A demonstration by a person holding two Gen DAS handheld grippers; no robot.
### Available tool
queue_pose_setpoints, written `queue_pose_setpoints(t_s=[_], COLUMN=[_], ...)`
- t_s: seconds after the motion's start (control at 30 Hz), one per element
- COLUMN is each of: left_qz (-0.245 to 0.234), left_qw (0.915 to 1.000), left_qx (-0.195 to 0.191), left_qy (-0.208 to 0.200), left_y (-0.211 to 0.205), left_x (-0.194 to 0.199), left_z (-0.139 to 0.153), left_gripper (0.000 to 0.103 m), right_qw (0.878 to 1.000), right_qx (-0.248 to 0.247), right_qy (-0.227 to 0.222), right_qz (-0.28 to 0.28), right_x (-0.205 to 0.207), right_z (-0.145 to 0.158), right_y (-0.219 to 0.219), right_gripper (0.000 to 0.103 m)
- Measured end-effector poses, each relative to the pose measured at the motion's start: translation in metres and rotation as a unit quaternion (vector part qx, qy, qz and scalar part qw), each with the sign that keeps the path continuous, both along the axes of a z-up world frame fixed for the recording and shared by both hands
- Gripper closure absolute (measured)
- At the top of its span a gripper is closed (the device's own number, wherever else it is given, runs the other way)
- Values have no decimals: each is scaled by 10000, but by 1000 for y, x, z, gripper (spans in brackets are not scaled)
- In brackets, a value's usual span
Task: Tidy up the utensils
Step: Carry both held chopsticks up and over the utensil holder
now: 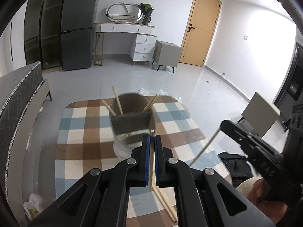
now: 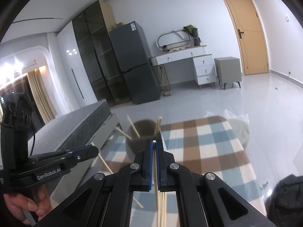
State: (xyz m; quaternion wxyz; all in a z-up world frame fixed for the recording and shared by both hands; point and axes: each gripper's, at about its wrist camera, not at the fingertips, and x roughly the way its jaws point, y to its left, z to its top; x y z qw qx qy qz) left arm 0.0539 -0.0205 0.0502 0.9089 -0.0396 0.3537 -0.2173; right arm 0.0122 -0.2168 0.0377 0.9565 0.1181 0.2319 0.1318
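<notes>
Curtains point(image 2: 38, 92) right view only; white bag point(image 1: 33, 207) left.

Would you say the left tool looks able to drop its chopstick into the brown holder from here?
Probably yes: the left tool, shut on a chopstick, faces the holder with nothing between.

The room is bright and evenly lit. The shiny floor point(image 1: 217, 87) glares white at the right. Warm lamps point(image 2: 15, 64) glow by the curtain point(image 2: 39, 94) on the far left. The round lens bends the walls, and the picture corners are black. The holder point(image 1: 130, 113) and the chopsticks point(image 2: 161, 204) look blurry.
</notes>
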Motion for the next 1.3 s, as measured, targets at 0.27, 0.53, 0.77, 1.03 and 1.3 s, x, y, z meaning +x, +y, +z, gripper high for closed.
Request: queue_pose_setpoints(t_s=[0.27,0.53,0.77,1.03,1.3], left_qz=[89,155,122,70,38], left_qw=[9992,9977,9975,9993,9999], left_qx=[-250,-344,-259,-159,-122], left_qy=[-295,-567,-651,-342,45], left_y=[12,19,19,17,13], left_x=[26,67,103,133,147], left_z=[59,99,96,66,38], left_gripper=[103,103,103,103,103], right_qw=[9994,9964,9950,9969,9983], right_qx=[61,-117,-173,-220,-238], right_qy=[-312,-753,-872,-601,-253], right_qz=[141,374,458,459,463], right_x=[35,82,124,158,177], right_z=[50,104,115,90,59], right_y=[7,27,42,43,36], right_gripper=[100,100,100,100,100])
